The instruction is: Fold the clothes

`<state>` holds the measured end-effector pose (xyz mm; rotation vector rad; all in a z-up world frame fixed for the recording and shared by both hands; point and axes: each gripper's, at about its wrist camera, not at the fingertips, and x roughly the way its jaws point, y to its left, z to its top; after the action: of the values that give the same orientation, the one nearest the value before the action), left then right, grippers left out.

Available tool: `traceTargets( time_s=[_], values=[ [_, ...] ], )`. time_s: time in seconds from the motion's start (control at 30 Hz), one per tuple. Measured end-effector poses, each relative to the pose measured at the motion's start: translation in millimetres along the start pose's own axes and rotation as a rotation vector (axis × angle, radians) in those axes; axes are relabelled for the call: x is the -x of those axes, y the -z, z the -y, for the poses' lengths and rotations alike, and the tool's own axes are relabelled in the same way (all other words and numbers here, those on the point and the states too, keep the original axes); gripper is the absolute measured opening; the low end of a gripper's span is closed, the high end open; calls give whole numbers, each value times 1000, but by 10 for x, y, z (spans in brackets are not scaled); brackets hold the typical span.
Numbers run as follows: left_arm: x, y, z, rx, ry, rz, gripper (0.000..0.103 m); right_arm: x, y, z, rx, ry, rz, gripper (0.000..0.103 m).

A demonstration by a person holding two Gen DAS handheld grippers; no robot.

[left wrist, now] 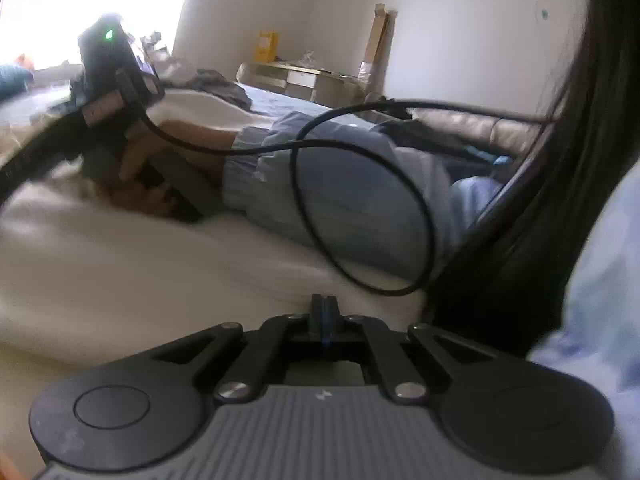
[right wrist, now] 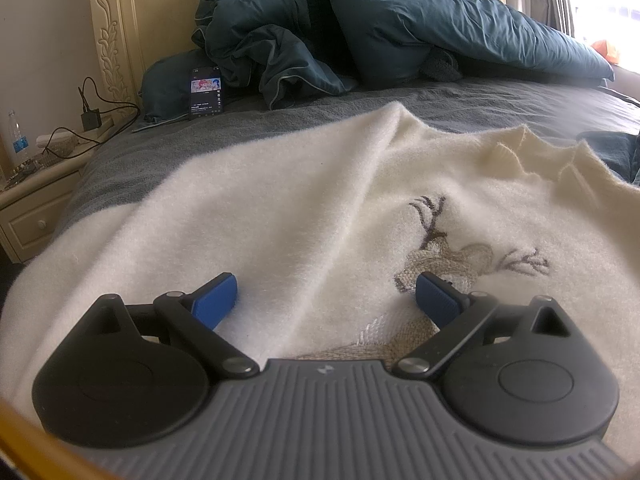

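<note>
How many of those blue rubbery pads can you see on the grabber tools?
2 clearly, both on the right gripper: one blue pad on its left finger, one on its right, spread apart over the cream sweater. The left gripper is shut, so its pads are hidden except a blue sliver.

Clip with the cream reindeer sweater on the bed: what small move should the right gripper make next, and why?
Probably ease the right gripper down and close on the cream sweater. It is open, its blue pads just over the spread fabric with nothing between them. The left gripper is shut; whether on cloth cannot be told.
</note>
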<state>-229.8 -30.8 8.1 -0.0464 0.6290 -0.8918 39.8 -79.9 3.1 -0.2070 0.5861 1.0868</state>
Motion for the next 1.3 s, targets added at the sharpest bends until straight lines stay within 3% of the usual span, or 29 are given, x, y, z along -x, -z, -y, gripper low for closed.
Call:
traceTargets(
  time_s=[0.03, 0.1, 0.23, 0.3, 0.37, 0.8, 0.87, 0.93, 1.0, 1.1, 1.2, 1.3],
  values=[
    [42, -12, -37, 29, 33, 5, 1, -2, -3, 0, 0, 0, 0, 97],
    [164, -60, -58, 33, 21, 46, 1, -7, -3, -3, 1, 0, -1, 97],
    [288, -174, -162, 42, -125, 114, 1, -14, 0, 12, 4, -2, 0, 97],
    [170, -160, -211, 24, -217, 97, 1, -10, 1, 26, 3, -4, 0, 97],
    [-23, -73, -176, -4, -226, 78, 0, -11, 0, 26, 4, -4, 0, 97],
    [63, -24, -86, 159, 74, 102, 2, -9, 3, 25, 2, -6, 0, 97],
    [244, -40, -159, 189, 3, 158, 2, -7, -2, 24, 2, -7, 0, 97],
    [433, -54, -317, 216, -147, 217, 2, -3, -9, 24, 2, -7, 1, 97],
    [549, 15, -466, 263, -273, 226, 1, -1, -10, 28, 2, -8, 1, 97],
    [471, 209, -483, 264, -324, 175, 0, 3, -14, 33, 2, -8, 1, 97],
    [447, 295, -259, 242, -243, 177, 0, 1, -7, 36, 4, -8, 0, 97],
    [480, 338, -222, 295, -159, 180, 0, 3, -4, 41, 2, -9, 0, 97]
  ],
)
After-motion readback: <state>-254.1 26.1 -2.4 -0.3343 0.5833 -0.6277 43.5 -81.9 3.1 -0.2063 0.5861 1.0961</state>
